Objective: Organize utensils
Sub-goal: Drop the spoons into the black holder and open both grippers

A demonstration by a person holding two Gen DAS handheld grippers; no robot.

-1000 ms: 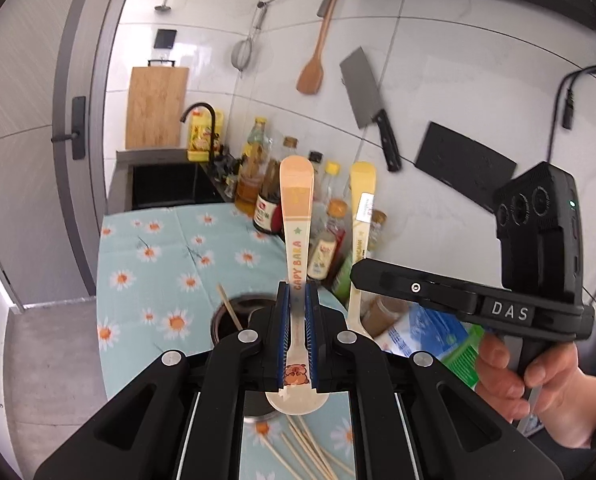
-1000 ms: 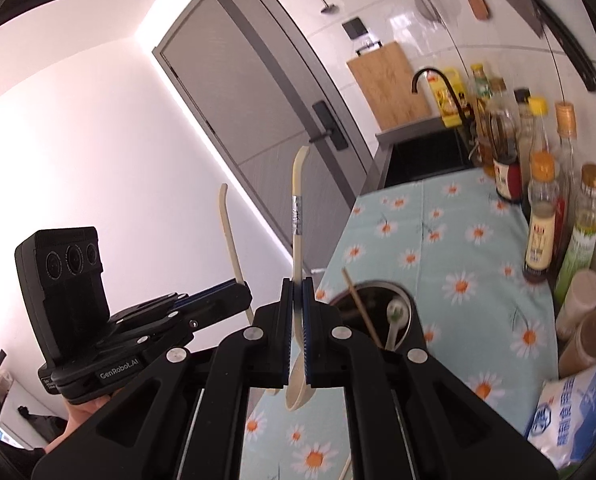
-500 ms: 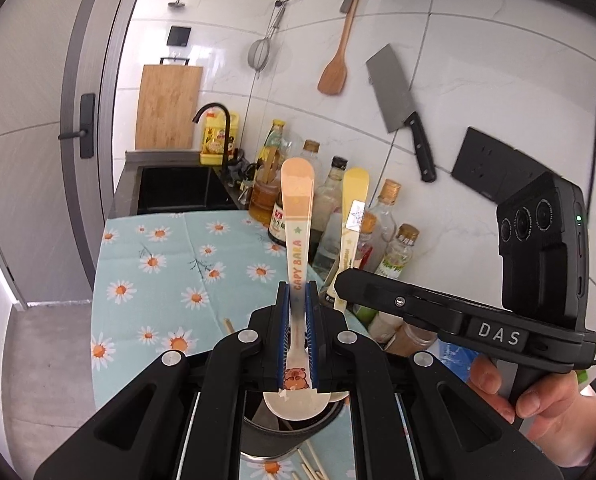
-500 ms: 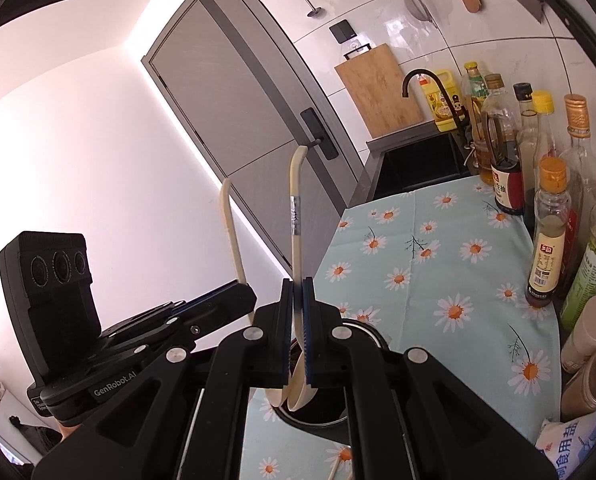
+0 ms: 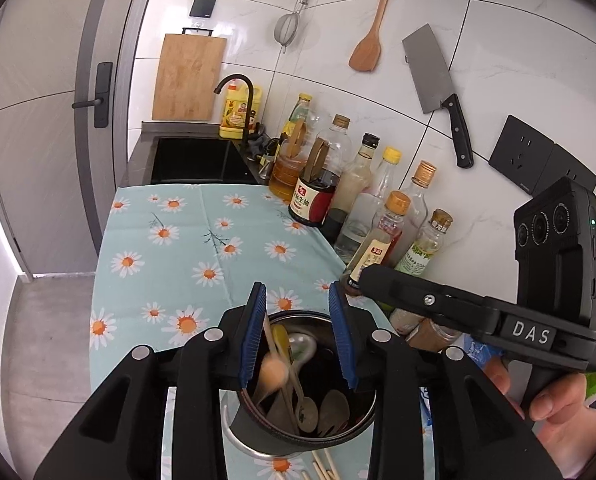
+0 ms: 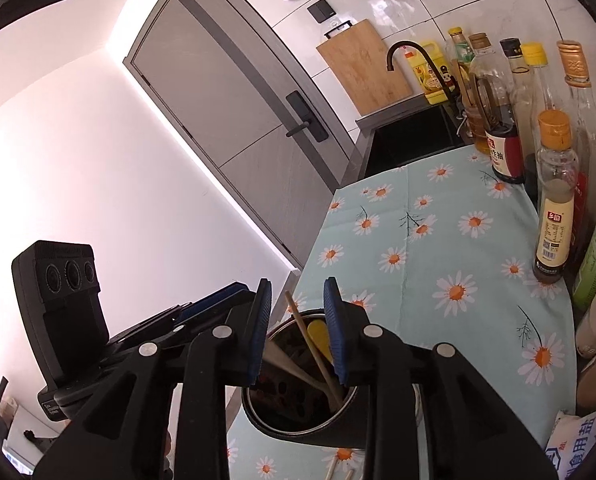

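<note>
A dark round utensil holder [image 5: 274,436] stands on the daisy-print cloth, right below both grippers; it also shows in the right wrist view [image 6: 298,424]. It holds several utensils: a pink-handled spoon [image 5: 272,374] in blurred motion, a yellow-handled spoon [image 6: 318,333], a metal spoon [image 5: 301,350] and a chopstick [image 6: 309,344]. My left gripper [image 5: 298,332] is open and empty above the holder. My right gripper [image 6: 297,328] is open and empty above it too.
Loose chopsticks [image 5: 323,470] lie on the cloth just in front of the holder. A row of sauce bottles [image 5: 377,216] lines the wall at the right. A black sink [image 5: 194,160] with a tap lies beyond the cloth. The counter edge drops off at the left.
Both grippers have opened and let go of their spoons, which dropped into the holder. Both moved forward and tilted down over it.
</note>
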